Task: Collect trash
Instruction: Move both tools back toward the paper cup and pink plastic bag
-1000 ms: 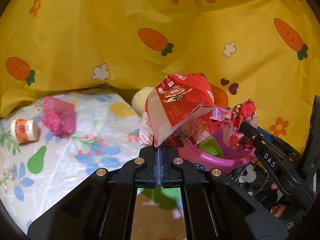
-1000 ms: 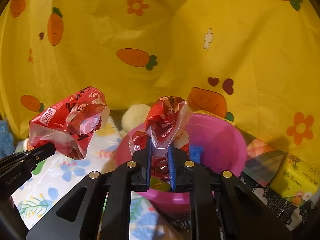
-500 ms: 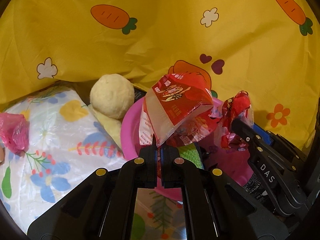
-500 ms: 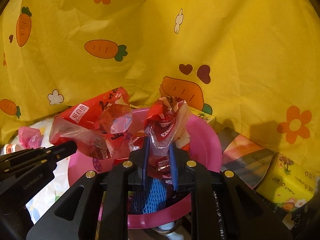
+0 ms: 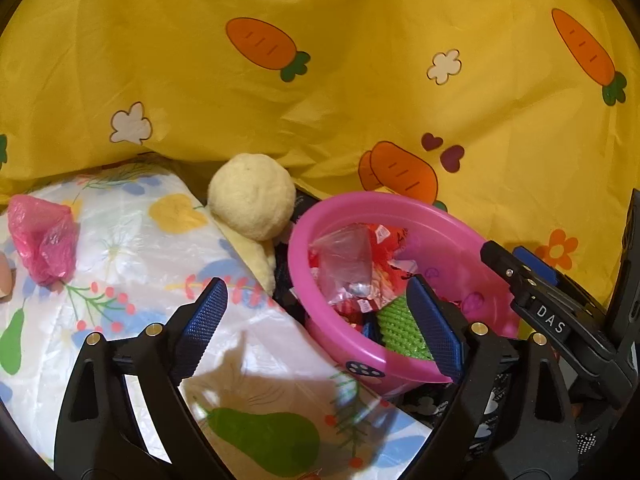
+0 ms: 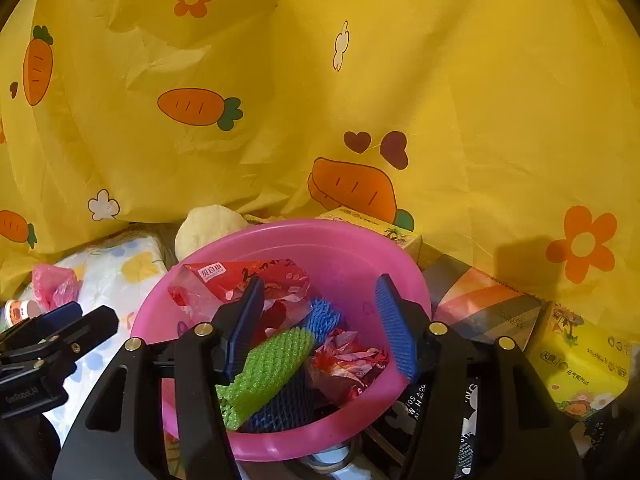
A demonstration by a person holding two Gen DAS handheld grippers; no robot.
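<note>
A pink plastic basin [image 5: 340,336] [image 6: 344,248] holds trash: a red snack wrapper [image 5: 356,264] [image 6: 240,276], a smaller crumpled red wrapper [image 6: 348,360], a green foam net [image 6: 272,368] and blue foam net [image 6: 324,316]. My left gripper [image 5: 320,320] is open and empty, its right finger over the basin's near rim. My right gripper [image 6: 324,324] is open and empty, above the basin's contents. A crumpled pink plastic bag [image 5: 44,236] [image 6: 54,284] lies on the floral sheet at far left.
A cream plush ball [image 5: 252,196] sits behind the basin. A small orange-labelled jar [image 6: 20,310] lies by the pink bag. Boxes, one striped [image 6: 480,308] and one yellow [image 6: 580,364], stand right of the basin. A yellow carrot-print cloth [image 5: 320,80] closes the back.
Both grippers have opened and let go of their red wrappers, which now lie in the pink basin. The left gripper has shifted left of the basin.
</note>
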